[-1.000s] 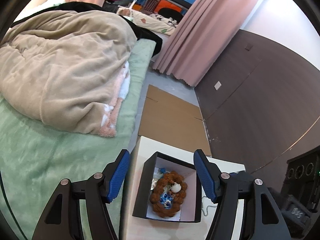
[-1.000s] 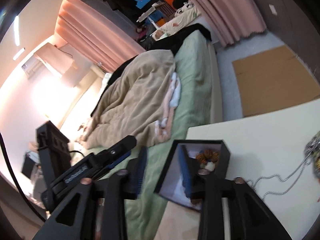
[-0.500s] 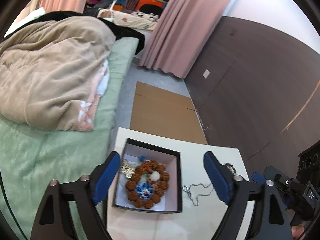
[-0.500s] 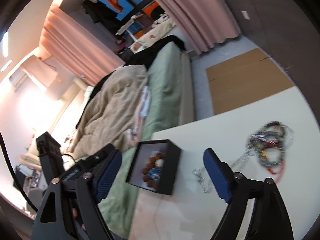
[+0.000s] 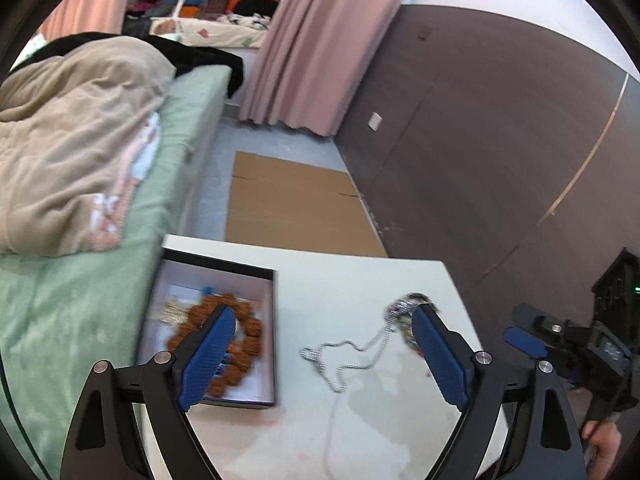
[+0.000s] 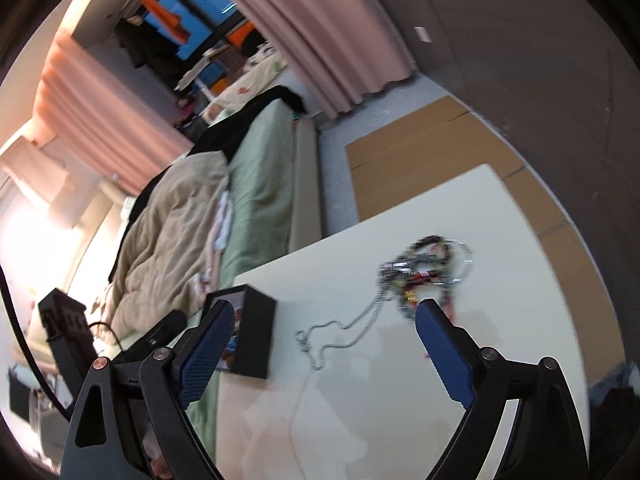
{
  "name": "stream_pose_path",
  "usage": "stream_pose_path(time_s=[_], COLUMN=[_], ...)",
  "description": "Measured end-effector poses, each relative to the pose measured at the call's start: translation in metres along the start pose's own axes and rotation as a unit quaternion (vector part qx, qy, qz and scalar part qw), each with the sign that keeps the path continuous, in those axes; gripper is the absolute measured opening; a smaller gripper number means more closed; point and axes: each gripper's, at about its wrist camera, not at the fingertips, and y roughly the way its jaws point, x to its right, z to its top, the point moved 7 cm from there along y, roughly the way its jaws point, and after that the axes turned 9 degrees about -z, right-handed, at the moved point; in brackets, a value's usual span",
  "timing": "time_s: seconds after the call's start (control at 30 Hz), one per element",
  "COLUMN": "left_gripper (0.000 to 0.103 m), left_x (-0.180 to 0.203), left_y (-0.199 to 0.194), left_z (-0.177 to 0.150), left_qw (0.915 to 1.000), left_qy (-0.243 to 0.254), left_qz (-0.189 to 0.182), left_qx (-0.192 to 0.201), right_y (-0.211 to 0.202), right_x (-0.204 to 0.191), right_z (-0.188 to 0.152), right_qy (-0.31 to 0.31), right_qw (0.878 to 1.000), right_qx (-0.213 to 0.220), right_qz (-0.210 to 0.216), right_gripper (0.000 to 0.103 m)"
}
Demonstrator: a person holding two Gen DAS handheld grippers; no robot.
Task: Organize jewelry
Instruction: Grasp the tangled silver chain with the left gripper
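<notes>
On the table (image 5: 360,280), both grippers wide open w/ nothing held; I'm between picks, next I'd say grab silver chain (image 5: 340,356) for box (image 5: 272,320).

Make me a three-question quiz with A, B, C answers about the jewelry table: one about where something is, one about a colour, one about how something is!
1. Where is the brown bead bracelet?
A. inside the black box
B. on the bed
C. on the cardboard

2. What colour are the gripper pads?
A. red
B. blue
C. green

3. How is the silver chain?
A. held by the right gripper
B. hanging off the table
C. lying loose on the white table

Answers: 1 A, the beads lie in the box. 2 B, both pads are blue. 3 C, the chain trails from the jewelry pile, and nothing grips it.
</notes>
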Motion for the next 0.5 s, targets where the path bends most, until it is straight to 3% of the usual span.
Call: stream_pose_path(time_s=[0.13, 0.33, 0.5], left_gripper=[0.089, 0.076, 0.071], left_x=[0.018, 0.047, 0.064], left_y=[0.015, 0.043, 0.074], left_z=[-0.002, -0.002, -0.001], left_qw=[0.9997, 0.9978, 0.9954], left_qy=[0.013, 0.041, 0.054], left_qz=[-0.003, -0.004, -0.003], left_qx=[-0.018, -0.052, -0.079], right_y=[0.001, 0.007, 0.009], right_x=[0.018, 0.045, 0.062], right_z=[0.004, 0.011, 0.018], right_qy=[0.017, 0.061, 0.081], right_qw=[1.0, 0.998, 0.996], right_qx=[-0.005, -0.019, -0.024], right_qz=[-0.009, -0.013, -0.013], right_gripper=[0.092, 0.09, 0.089])
